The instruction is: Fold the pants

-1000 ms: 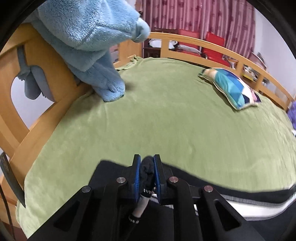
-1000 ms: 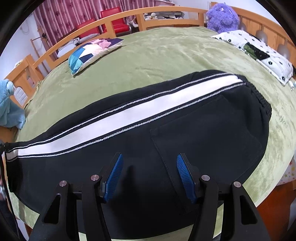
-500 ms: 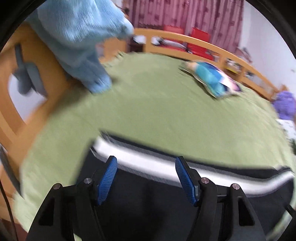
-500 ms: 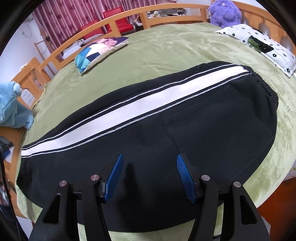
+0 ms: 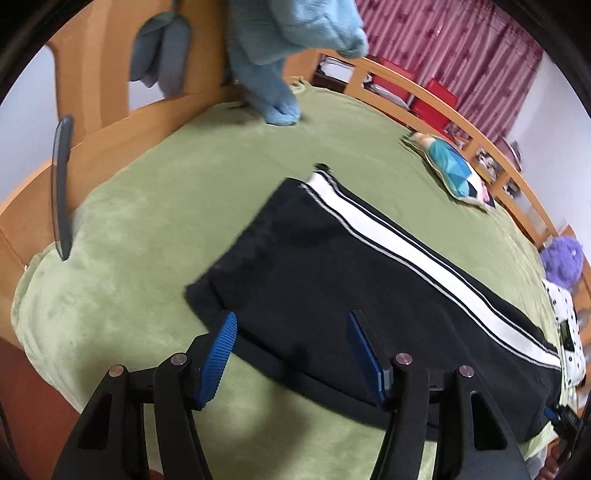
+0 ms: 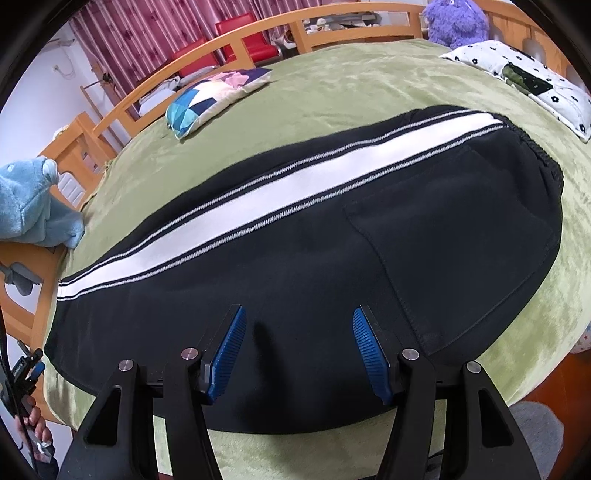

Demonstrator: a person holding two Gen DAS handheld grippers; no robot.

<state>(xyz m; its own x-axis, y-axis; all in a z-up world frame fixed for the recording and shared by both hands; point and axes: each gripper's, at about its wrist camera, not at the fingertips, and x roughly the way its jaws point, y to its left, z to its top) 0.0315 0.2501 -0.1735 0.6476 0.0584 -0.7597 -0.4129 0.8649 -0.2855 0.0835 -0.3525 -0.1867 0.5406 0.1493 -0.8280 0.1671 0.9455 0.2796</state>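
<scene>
Black pants (image 5: 332, 280) (image 6: 295, 266) with a white side stripe lie flat on the green bed cover, the legs laid one on the other. The cuff end points to the blue plush side, the waistband to the spotted pillow side. My left gripper (image 5: 291, 325) hovers over the near edge of the lower leg; its jaws are apart and closing slightly, with no cloth pinched between the blue pads. My right gripper (image 6: 297, 321) is open above the thigh part, beside the back pocket (image 6: 461, 236), and nothing is between its pads.
A wooden bed rail (image 5: 424, 96) rings the green cover (image 5: 166, 192). A blue plush (image 5: 273, 55) hangs at the foot corner. A patchwork cushion (image 6: 214, 99) lies at the far side, a spotted pillow (image 6: 524, 81) and a purple plush (image 6: 458, 18) at the right. A hand (image 6: 33, 421) holds the left tool.
The left gripper let go of the dark cuff it had pinched, opened wide, and swung back and rightward over the pants. The right gripper barely moved and stayed open.
</scene>
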